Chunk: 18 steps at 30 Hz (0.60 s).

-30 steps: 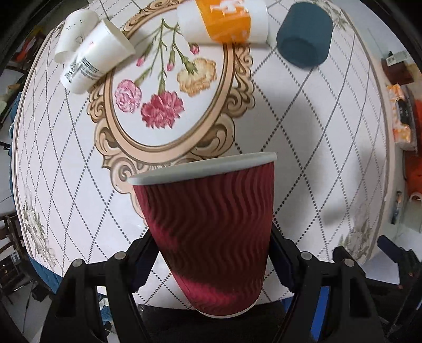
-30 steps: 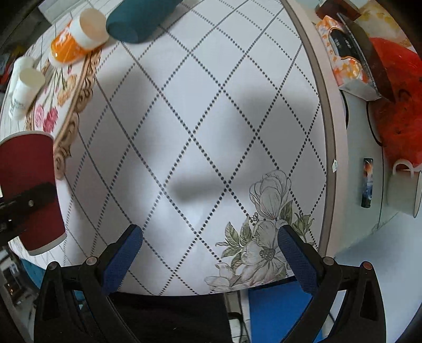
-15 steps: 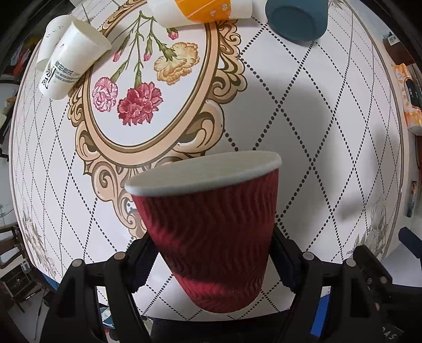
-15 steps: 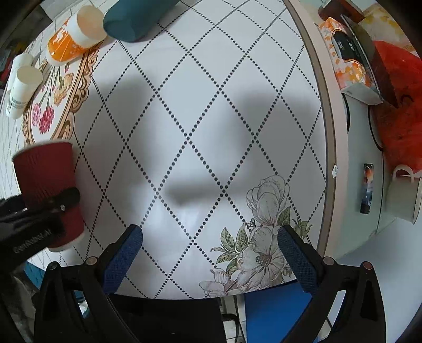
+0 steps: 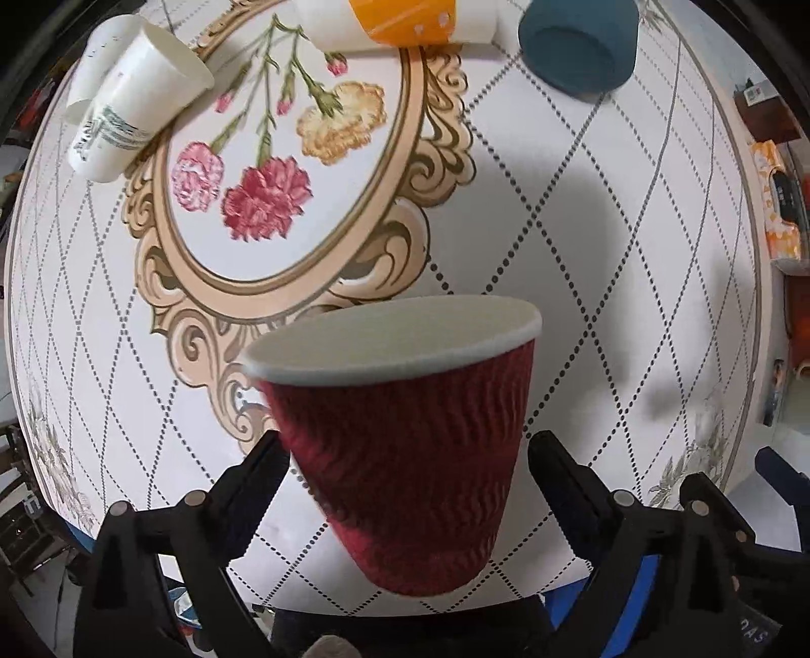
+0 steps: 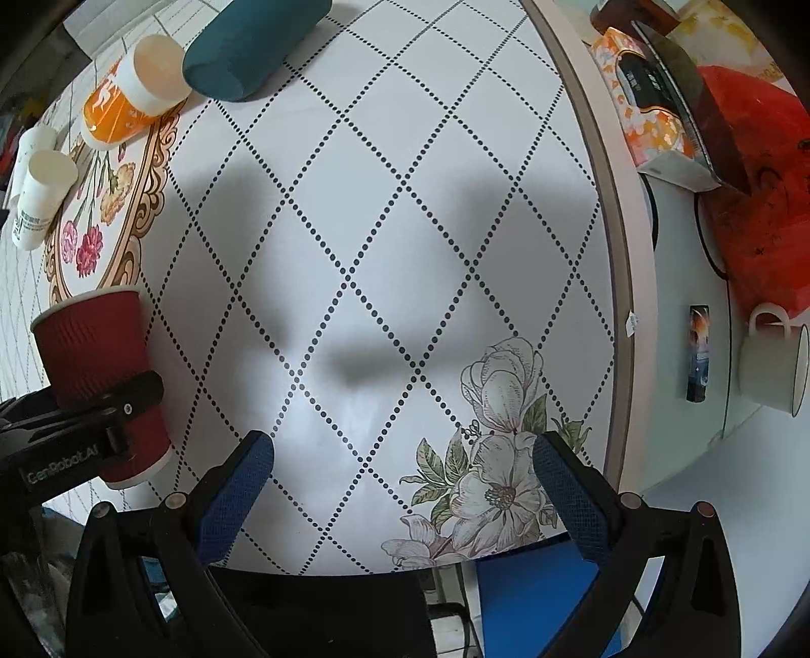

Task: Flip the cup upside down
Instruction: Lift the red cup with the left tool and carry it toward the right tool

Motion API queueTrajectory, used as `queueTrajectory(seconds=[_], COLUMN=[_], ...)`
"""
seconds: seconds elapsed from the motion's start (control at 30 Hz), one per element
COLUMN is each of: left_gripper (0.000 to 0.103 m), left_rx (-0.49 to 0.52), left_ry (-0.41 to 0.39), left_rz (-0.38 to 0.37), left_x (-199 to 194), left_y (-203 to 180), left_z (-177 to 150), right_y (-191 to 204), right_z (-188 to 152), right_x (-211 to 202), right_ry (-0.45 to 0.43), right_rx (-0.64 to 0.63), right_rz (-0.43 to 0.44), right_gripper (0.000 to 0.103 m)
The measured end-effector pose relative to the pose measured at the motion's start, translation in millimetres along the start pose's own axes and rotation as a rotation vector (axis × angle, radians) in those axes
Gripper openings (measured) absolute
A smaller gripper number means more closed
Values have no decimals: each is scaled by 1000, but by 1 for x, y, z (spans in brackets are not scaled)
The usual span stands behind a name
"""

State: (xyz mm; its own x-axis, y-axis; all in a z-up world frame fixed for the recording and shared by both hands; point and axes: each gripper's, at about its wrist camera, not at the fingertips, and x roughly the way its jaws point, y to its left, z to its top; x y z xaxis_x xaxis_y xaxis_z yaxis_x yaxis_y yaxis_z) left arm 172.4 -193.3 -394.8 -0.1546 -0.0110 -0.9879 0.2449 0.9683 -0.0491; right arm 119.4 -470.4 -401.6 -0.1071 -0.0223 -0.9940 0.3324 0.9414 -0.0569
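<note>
A dark red ribbed paper cup [image 5: 410,455] with a white rim is held in my left gripper [image 5: 405,455], which is shut on its sides. The cup is lifted above the table, mouth up and tilted slightly toward the table's far side. In the right wrist view the cup [image 6: 96,364] shows at the left with the left gripper's black finger [image 6: 126,395] across it. My right gripper [image 6: 402,455] is open and empty above the table's near edge.
Round patterned table [image 5: 582,212]. At its far side lie two white cups [image 5: 136,106], an orange-and-white cup [image 5: 400,23] and a teal cup [image 5: 577,45]. Off the table's right edge are a tissue box [image 6: 643,101], a red bag [image 6: 754,167] and a white mug [image 6: 774,364].
My left gripper has raised the red cup off the table and tipped its mouth forward. My right gripper has stayed open in about the same place.
</note>
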Motion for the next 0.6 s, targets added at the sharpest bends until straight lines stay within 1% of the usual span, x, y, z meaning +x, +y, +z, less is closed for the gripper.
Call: queueTrajectory(seconds=[0.17,0.27,0.33,0.4,0.5,0.53,0.6], left_gripper=[97,97,97,97,97,97,97], left_rx=[-41,-83,-111,-133,-161,-171,-189], left_ry=[-41,-96,-137,-160,-179,-180,-176], left_rz=[-51,-53,-38,-16,25,42,61], left_x=[-32,-59,-76,-87,-91,-91,-89], left_y=[18,39,55,67,88,97,108], left_z=[-1,-6,-11,-20,-30,-32,-38], right_y=[-1,5,12,22,47,54,70], right_z=[5,6,2,-3,-9,-17,-21], right_x=[-18,-31,-39,-42,-47,-45,-46], right_ry=[-16,-30,-37,-38,-35,-33,-29], right_rx=[14,8,0,-18,-55,-66,-88], right_rz=[29,74,115,158,212,222,236], right_gripper=[103,103,103,103,103,103,103])
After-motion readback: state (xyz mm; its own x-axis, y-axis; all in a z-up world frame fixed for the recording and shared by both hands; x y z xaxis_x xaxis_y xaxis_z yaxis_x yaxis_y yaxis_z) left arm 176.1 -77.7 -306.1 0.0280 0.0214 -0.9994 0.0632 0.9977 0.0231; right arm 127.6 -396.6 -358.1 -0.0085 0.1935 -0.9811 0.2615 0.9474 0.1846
